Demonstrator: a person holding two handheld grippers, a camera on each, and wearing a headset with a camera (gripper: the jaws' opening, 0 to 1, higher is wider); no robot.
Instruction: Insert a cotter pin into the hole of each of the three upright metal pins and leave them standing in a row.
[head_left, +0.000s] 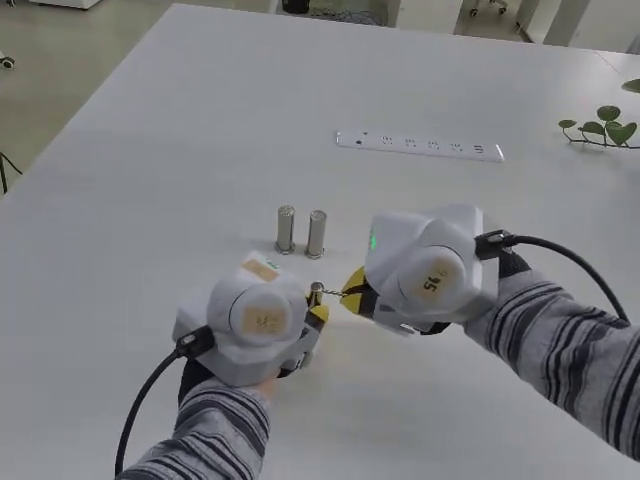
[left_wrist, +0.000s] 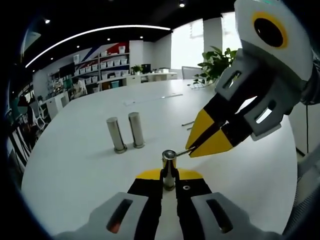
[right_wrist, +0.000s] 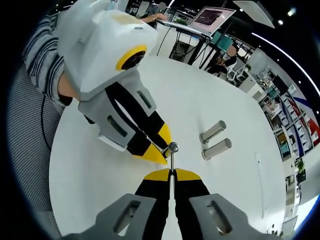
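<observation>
Steadiness matters: left gripper (left_wrist: 169, 176) clamps the metal pin (left_wrist: 169, 159) while right gripper (right_wrist: 171, 176) (pinching the cotter pin (right_wrist: 172, 161)) threads it, spare pins (head_left: 286, 228) at eleven o'clock

We look along the right gripper (right_wrist: 171, 173), whose black, yellow-tipped jaws are pressed together on a thin cotter pin (right_wrist: 172, 162). The pin's far end meets the head of a metal pin (right_wrist: 173, 147); we cannot tell whether it has entered the hole. The left gripper (right_wrist: 159, 146) reaches in from the person's side, its white body over a striped sleeve (right_wrist: 42, 45), and its yellow tips close on that metal pin. Two other metal pins (right_wrist: 213, 131) stand side by side on the white table (right_wrist: 220, 85), close together, on the far side of the held one and apart from it. Beyond the table's edge we make out a monitor (right_wrist: 214, 17) and seated people.
</observation>
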